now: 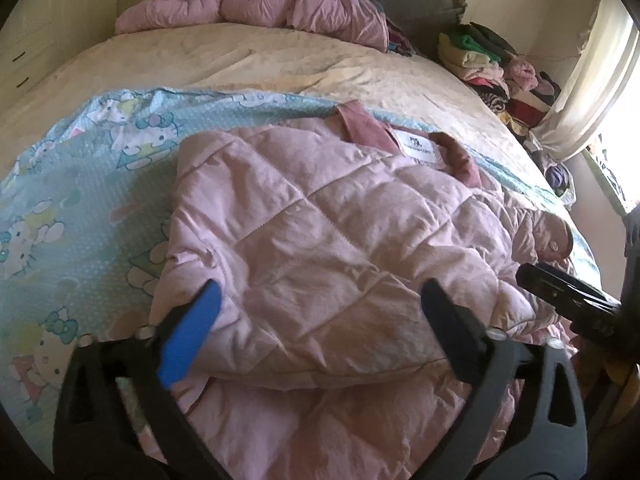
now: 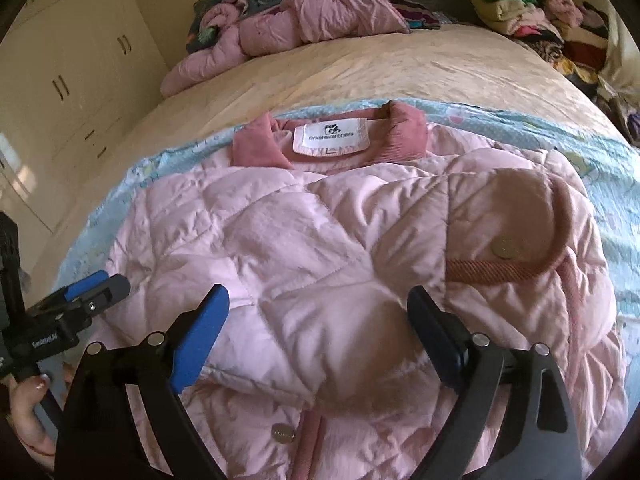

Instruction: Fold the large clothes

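Left wrist view: left gripper (image 1: 320, 300) hovers over the quilted pink jacket (image 1: 320, 216), jaws spread wide, nothing pinched between them.
Right wrist view: right gripper (image 2: 318, 306) likewise above the jacket (image 2: 304, 240), jaws spread apart, pads clear of the fabric.
Jacket: lies on a cartoon-print blue sheet (image 1: 80, 184) across the bed (image 2: 360, 76), collar (image 2: 332, 128) with white label (image 2: 331, 136) away from the cameras, both sleeves folded over the front.
Snap button: on the cuff (image 2: 503, 248) of the sleeve nearest the right gripper.
Hand: a person's hand (image 2: 28, 420) holds the left gripper's handle.
Background: crumpled pink coat (image 1: 256, 4) at the bed's far end; stacked clothes (image 1: 496, 68) by the window.
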`<state>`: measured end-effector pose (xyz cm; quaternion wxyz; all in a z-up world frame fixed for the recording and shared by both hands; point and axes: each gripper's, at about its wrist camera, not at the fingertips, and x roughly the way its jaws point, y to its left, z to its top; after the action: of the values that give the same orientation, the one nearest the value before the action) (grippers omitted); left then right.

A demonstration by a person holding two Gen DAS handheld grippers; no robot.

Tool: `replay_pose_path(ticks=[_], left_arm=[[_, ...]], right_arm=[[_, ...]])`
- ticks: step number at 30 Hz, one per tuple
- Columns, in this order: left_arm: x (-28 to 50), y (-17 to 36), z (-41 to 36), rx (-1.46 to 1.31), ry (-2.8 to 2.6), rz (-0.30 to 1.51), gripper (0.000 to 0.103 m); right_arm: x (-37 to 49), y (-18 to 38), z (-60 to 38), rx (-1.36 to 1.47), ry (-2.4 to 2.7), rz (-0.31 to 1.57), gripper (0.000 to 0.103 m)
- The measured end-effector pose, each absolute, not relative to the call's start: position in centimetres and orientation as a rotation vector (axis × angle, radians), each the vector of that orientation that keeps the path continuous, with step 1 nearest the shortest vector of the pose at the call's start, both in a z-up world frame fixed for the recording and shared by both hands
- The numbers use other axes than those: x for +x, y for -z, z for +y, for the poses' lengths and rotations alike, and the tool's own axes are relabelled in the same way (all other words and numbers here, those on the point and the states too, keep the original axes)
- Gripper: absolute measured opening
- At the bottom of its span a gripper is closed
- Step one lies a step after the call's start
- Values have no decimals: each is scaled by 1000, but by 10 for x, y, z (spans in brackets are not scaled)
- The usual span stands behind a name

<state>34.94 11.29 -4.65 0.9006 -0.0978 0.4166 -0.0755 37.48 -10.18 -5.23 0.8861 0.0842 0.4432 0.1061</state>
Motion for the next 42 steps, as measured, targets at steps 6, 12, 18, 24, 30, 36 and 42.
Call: replay_pose_path(ticks=[6, 12, 18, 24, 30, 36, 42], left_arm=[[347, 40, 114, -239, 162, 854, 94], [336, 29, 108, -203, 147, 827, 94], [324, 17, 101, -174, 148, 816, 94], [313, 8, 95, -148, 142, 812, 94], [294, 4, 93, -113, 128, 808, 94], [266, -2, 93, -96, 112, 765, 94], [244, -9, 94, -120, 108, 741, 94]], right_arm=[[363, 41, -113, 213, -210, 897, 90], [347, 27, -125, 241, -202, 864, 90], [330, 14, -131, 247, -214, 835, 90], [310, -2, -136, 246, -223, 798, 90], [291, -15, -138, 240, -240, 776, 90], [272, -21, -136, 243, -260, 762, 90], [254, -25, -134, 244, -280, 753, 90]])
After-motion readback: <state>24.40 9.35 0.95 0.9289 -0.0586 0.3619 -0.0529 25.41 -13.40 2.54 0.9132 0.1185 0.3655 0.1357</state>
